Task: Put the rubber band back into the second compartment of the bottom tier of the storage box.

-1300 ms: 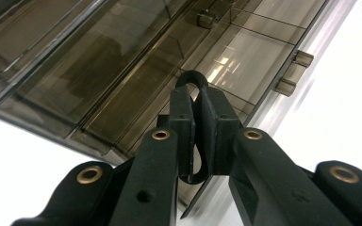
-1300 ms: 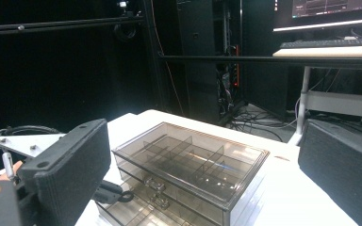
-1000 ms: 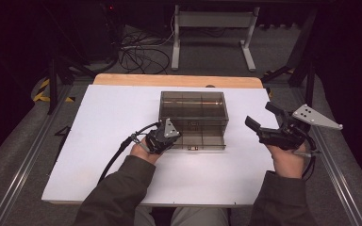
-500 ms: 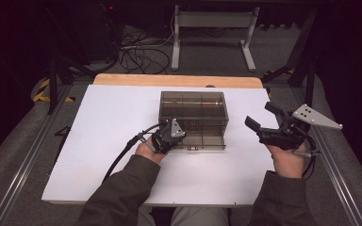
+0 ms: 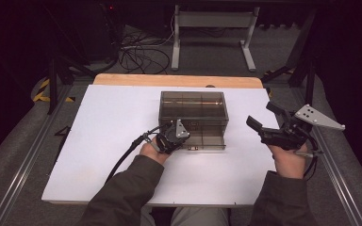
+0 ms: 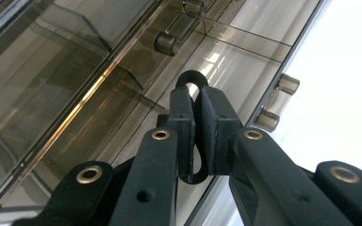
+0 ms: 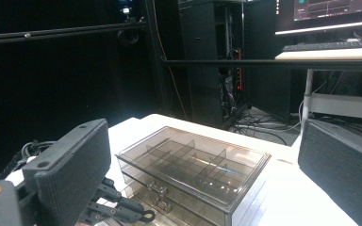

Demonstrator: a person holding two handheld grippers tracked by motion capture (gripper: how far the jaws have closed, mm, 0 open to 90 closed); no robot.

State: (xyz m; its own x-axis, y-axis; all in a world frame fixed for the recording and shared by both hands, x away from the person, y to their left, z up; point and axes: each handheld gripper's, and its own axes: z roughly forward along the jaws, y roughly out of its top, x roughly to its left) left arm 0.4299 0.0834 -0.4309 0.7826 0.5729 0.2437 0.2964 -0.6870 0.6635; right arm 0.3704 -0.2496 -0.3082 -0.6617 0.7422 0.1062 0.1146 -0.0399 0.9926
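Now left tongs [image 6: 197, 136] nearer the drawer box [image 5: 194, 113] front — black ring [image 6: 192, 82] clamped.

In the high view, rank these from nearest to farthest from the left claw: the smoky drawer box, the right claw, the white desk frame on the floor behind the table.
1. Smoky transparent plastic drawer box: directly at the left claw, mid-table.
2. Right claw: off to the right, near the table edge.
3. White metal desk frame: beyond the table's far edge.

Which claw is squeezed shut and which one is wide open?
The left claw is shut, pinching a small black loop by the smoky drawer box. The right claw is wide open, holding nothing.
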